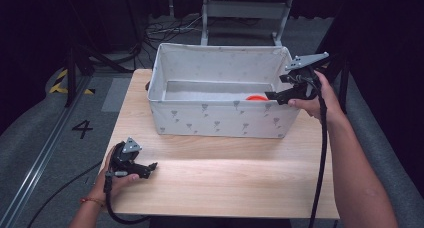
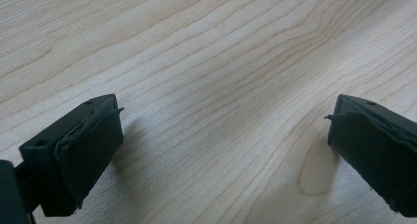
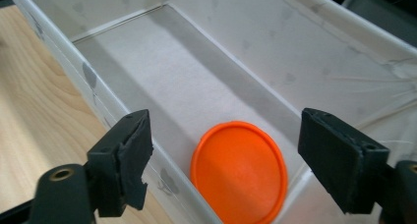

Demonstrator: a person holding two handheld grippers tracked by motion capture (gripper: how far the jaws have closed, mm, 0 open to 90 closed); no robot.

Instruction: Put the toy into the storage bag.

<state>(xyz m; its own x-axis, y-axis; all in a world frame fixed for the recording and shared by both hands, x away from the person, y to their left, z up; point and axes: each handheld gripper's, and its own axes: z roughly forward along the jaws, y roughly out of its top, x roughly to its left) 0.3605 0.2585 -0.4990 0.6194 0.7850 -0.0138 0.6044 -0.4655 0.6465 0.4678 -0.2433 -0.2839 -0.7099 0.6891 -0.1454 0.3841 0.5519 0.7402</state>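
My right tongs (image 3: 223,153) wide open and empty above the right end of the white fabric box (image 1: 220,119), orange disc (image 3: 239,171) flat on its floor there, my left tongs (image 2: 223,150) open, low over bare bench (image 1: 225,173)

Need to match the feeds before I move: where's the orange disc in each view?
High view: orange disc peeks above the white fabric bin front wall, right end.
Left gripper view: wooden tabletop between open jaws.
Right gripper view: disc flat on bin floor, bottom centre.
Shared landmark: the bin's front wall.
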